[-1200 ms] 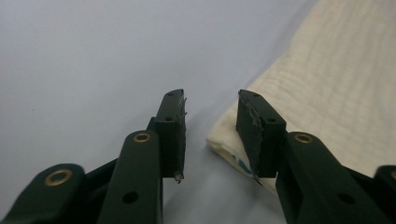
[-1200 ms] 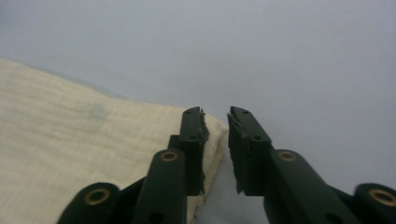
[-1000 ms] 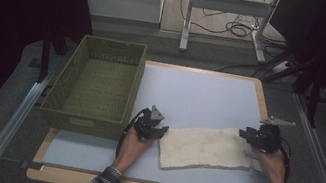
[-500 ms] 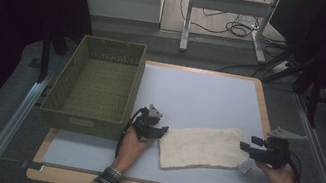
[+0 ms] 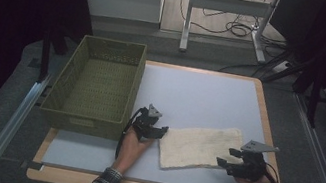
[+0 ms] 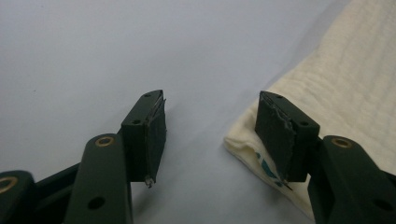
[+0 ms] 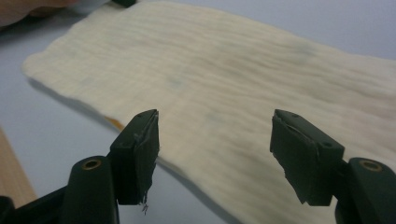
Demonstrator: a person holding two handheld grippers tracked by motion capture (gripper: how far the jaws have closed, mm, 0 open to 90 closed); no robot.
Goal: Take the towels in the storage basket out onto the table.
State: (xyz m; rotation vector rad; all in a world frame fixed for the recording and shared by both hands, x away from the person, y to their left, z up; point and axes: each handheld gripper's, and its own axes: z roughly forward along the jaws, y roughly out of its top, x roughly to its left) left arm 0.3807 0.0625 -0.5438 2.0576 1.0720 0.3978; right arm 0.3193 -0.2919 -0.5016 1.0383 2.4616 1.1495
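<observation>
Both tools gaped wide: left tool (image 5: 160, 130) at the cloth's (image 5: 199, 146) near corner, right tool (image 5: 224, 164) over its edge.

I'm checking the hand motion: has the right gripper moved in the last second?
Yes. The right gripper has come toward the person along the cloth's right end, from its far corner to its near edge.

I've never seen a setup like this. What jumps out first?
A cream towel lies flat on the pale table, near its front edge. A hand-held gripper sits at each end: the left gripper open at its corner, the right gripper open over its near edge. An empty green basket stands at the left.
</observation>
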